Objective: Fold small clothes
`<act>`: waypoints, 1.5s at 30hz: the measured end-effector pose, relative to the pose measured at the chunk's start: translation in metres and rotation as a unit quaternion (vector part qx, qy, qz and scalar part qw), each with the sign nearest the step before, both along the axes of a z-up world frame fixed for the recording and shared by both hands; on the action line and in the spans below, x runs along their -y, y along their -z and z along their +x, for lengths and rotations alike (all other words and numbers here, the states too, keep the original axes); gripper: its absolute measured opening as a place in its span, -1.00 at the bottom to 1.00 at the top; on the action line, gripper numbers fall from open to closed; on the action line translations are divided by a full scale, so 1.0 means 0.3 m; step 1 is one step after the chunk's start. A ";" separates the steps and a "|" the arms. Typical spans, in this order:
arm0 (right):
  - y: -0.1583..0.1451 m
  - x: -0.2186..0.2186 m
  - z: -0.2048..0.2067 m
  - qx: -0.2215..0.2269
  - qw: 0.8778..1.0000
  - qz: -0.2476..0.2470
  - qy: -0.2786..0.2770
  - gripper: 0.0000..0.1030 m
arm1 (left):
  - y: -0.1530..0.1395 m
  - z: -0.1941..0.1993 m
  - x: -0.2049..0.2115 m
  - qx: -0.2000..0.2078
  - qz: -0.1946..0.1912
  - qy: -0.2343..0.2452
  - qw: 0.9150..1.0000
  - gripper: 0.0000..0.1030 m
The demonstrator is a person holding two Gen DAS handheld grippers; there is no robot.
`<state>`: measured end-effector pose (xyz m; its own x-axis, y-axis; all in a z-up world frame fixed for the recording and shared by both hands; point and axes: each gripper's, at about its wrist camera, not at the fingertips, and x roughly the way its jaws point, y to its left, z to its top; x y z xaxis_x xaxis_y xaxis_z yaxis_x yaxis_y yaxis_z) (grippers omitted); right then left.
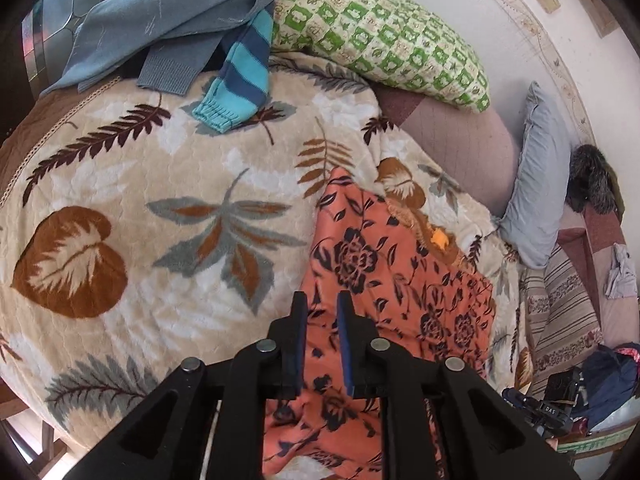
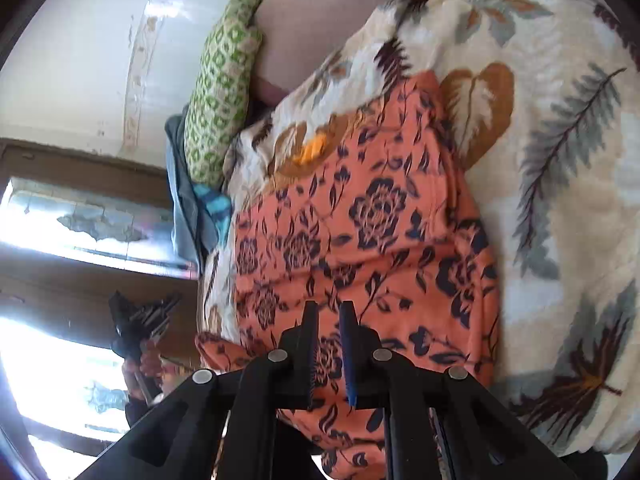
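A: Item one, left gripper (image 1: 322, 304): how were its jaws recorded?

B: A narrow gap was noted between the pads, with nothing pinched; the orange floral garment (image 1: 396, 280) was seen beneath and beyond the tips.

A: Item two, right gripper (image 2: 329, 312)?

B: Likewise parted only slightly, nothing clamped; the same garment (image 2: 360, 232) was seen below it, untouched so far as could be told.

A: Location of the garment?

B: It was laid on the leaf-patterned blanket (image 1: 140, 208), partly doubled over, one edge hanging off the bed's side. A green checked pillow (image 1: 380, 36), a blue sweater (image 1: 168, 12) and a striped sleeve (image 1: 240, 76) were listed further off.

A: Step in hand?

B: Judged as between folds. For the next fold, an edge or corner would have to be pinched by each gripper and carried across.
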<state>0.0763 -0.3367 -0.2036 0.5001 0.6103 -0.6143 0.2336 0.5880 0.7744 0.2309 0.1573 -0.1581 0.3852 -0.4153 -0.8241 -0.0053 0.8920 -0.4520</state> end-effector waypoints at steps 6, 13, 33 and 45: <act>0.069 -0.119 -0.164 0.003 0.999 -0.022 -0.022 -0.37 | 0.037 -0.202 -0.062 -0.007 -0.005 0.015 1.000 0.47; 0.038 -0.272 -0.323 -0.015 0.999 -0.030 -0.033 0.46 | 0.069 -0.247 -0.003 0.048 0.061 0.057 0.995 0.62; 0.160 -0.595 -0.358 -0.091 0.946 -0.304 -0.069 0.19 | 0.139 -0.372 0.161 0.080 0.095 0.200 0.972 -0.74; 0.191 -0.303 -0.357 -0.062 0.965 -0.248 0.061 -0.38 | 0.070 -0.372 0.082 0.067 -0.063 0.146 0.985 -0.76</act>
